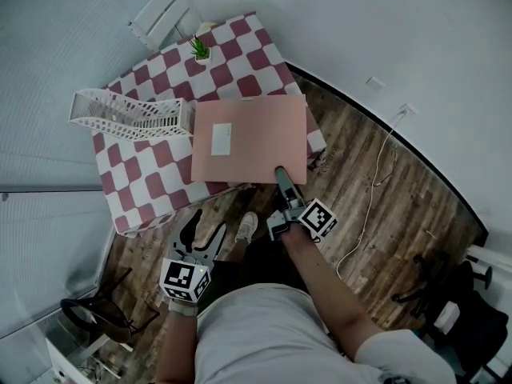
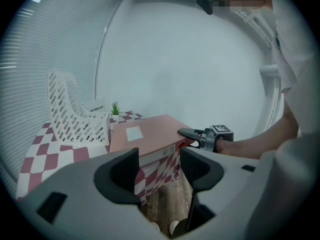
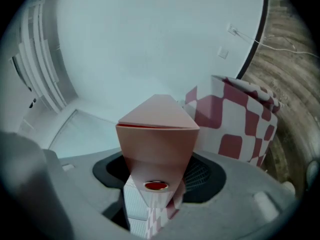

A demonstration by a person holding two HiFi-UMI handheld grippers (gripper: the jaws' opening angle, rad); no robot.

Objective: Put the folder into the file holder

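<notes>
A thick pink folder [image 1: 248,138] with a white label lies flat on the red-and-white checkered table [image 1: 144,182], its near edge jutting past the table's front. My right gripper [image 1: 284,178] is shut on that near edge; the right gripper view shows the folder's [image 3: 157,134] spine wedged between the pads. The white mesh file holder [image 1: 132,114] stands at the table's left, just left of the folder. My left gripper [image 1: 200,226] hangs open over the floor, short of the table, with nothing between its fingers. Its own view shows the folder [image 2: 145,136], the file holder [image 2: 75,116] and the right gripper [image 2: 192,134].
A small potted plant [image 1: 200,50] stands at the table's far side. A white cable [image 1: 372,206] trails over the wooden floor to the right. A black chair [image 1: 96,310] is at lower left. The person's shoe [image 1: 248,226] is by the table's front edge.
</notes>
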